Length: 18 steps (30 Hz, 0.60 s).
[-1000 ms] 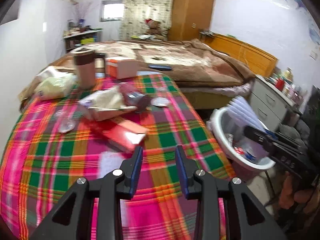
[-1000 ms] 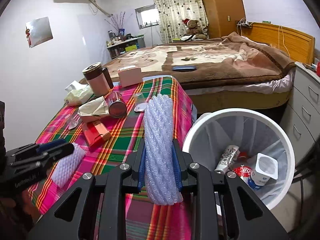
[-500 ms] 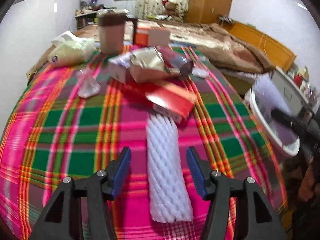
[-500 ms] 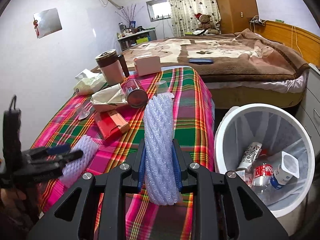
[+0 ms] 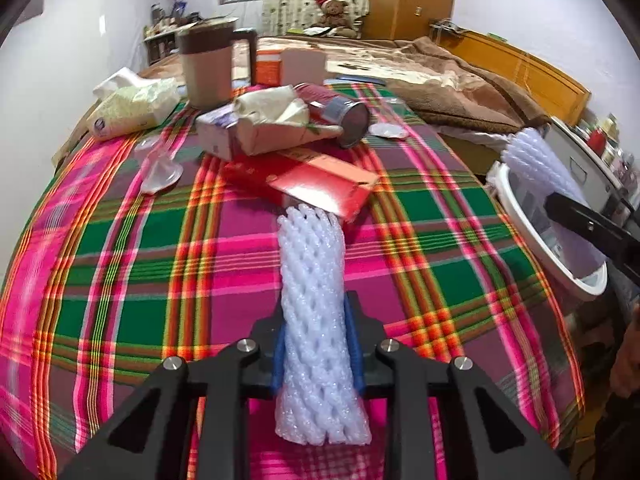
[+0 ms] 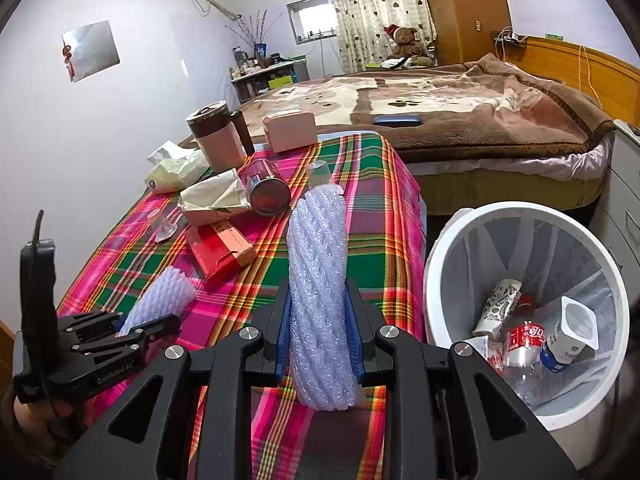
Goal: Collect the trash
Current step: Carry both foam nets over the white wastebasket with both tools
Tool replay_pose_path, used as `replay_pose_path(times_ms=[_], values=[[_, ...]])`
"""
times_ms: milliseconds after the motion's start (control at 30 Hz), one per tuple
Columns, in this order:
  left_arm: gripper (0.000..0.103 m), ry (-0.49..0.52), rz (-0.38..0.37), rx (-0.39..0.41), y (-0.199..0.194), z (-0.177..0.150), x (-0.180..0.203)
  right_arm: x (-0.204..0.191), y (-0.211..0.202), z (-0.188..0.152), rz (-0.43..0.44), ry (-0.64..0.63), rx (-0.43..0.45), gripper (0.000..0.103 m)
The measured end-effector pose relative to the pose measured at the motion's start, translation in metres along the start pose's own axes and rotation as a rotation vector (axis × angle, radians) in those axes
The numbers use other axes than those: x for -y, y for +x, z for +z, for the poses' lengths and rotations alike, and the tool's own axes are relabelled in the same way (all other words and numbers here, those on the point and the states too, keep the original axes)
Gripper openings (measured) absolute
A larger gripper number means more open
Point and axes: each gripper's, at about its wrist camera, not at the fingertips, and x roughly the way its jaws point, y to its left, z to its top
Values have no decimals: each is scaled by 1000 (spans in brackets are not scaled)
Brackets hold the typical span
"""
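Plaid table point(image 5: 120, 248) beside bed point(image 6: 460, 112); left gripper point(image 5: 316, 344) just clamped foam net point(image 5: 312, 280); right gripper point(image 6: 320, 320) grips foam sleeve point(image 6: 320, 280) near bin point(image 6: 448, 240).

Right gripper point(image 6: 318, 320) clamps foam sleeve point(image 6: 318, 280) — white bin point(image 6: 436, 264) beside.

Bright, even daylight from the window point(image 6: 311, 20) at upper centre; fisheye bends the edges, dark vignette in the corners, slight blur at far left

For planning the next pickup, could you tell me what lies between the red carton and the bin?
Only bare plaid tablecloth, seen in the right wrist view, between red carton and bin.
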Motion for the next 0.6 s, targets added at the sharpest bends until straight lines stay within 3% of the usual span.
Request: replay_pose_path(times_ms=[400, 600], values=[[26, 79, -104, 114, -36, 33, 61, 28, -26, 1, -45, 40, 39, 24], [26, 118, -165, 121, -34, 47, 101, 58, -43, 3, -106, 77, 62, 25]])
